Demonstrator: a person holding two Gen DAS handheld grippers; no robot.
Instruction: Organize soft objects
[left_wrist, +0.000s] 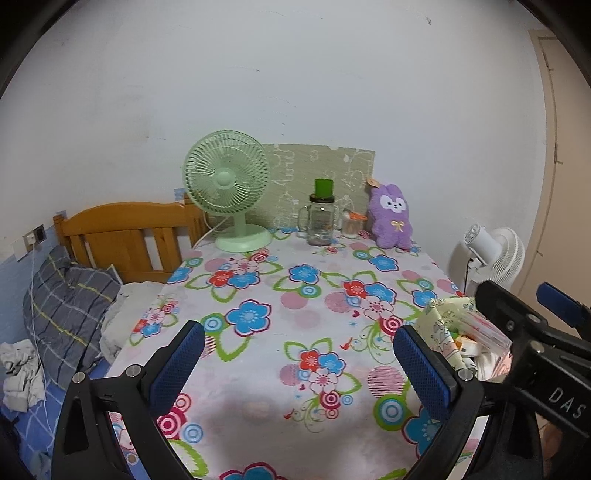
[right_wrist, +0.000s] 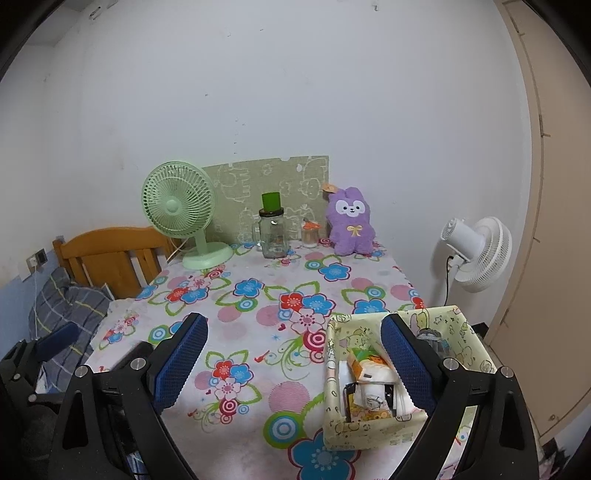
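Note:
A purple plush bunny (left_wrist: 391, 218) stands upright at the far right of the flowered table (left_wrist: 280, 332), against the wall; it also shows in the right wrist view (right_wrist: 351, 222). A pale yellow patterned storage box (right_wrist: 369, 428) with packets and soft items inside sits at the table's near right; its edge shows in the left wrist view (left_wrist: 443, 317). My left gripper (left_wrist: 299, 365) is open and empty over the table's near middle. My right gripper (right_wrist: 293, 362) is open and empty, its right finger over the box.
A green desk fan (left_wrist: 231, 192), a glass jar with a green lid (left_wrist: 320, 218) and a small jar (left_wrist: 351, 223) stand at the back. A wooden bed headboard (left_wrist: 122, 236), plaid pillow (left_wrist: 66, 306) and clothes lie left. A white fan (right_wrist: 476, 251) stands right.

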